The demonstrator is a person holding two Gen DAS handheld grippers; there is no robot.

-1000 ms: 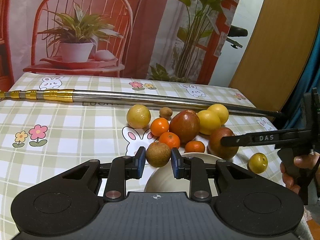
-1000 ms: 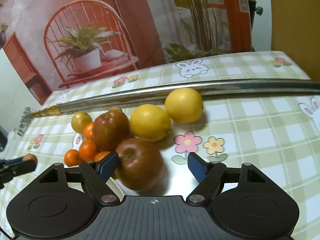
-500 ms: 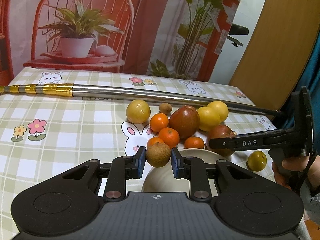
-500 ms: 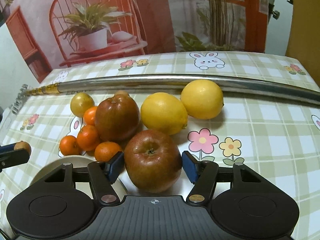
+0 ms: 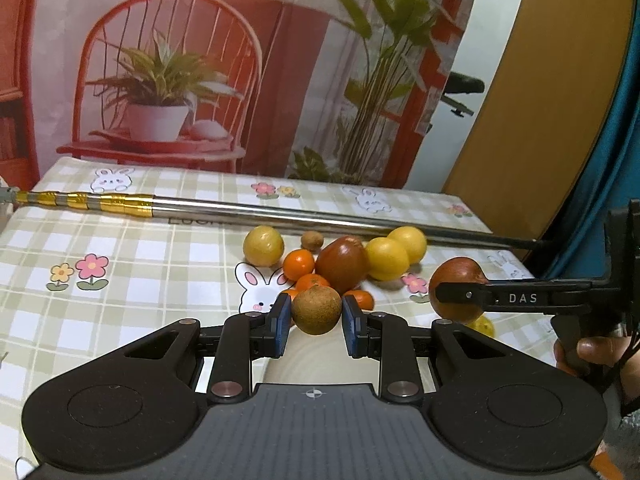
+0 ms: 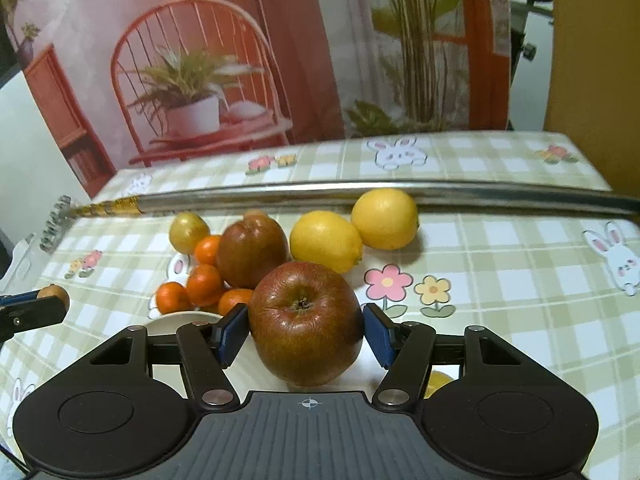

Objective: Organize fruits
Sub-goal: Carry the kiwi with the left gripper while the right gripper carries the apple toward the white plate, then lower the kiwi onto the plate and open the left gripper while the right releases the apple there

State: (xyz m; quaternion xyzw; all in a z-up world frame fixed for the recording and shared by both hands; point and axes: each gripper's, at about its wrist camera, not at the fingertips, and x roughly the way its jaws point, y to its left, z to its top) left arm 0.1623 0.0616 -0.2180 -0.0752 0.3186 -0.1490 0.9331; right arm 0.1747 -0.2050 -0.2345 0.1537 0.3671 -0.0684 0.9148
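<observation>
Both lifts underway: the left hand-held gripper [image 5: 316, 322] clamps the rough brown round fruit [image 5: 316, 309] while the right hand-held gripper [image 6: 306, 334], jaws just closing, pinches the red-brown apple [image 6: 306, 322], both raised above the pale round plate [image 5: 316, 356], presumably for sorting.

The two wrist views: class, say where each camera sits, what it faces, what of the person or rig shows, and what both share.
Left wrist: on the left gripper, facing the fruit pile; its jaws clamp a brown fruit; the right gripper and a hand show.
Right wrist: on the right gripper, facing the same pile; its jaws clamp a red apple.
Shared: lemons, metal pole.
</observation>
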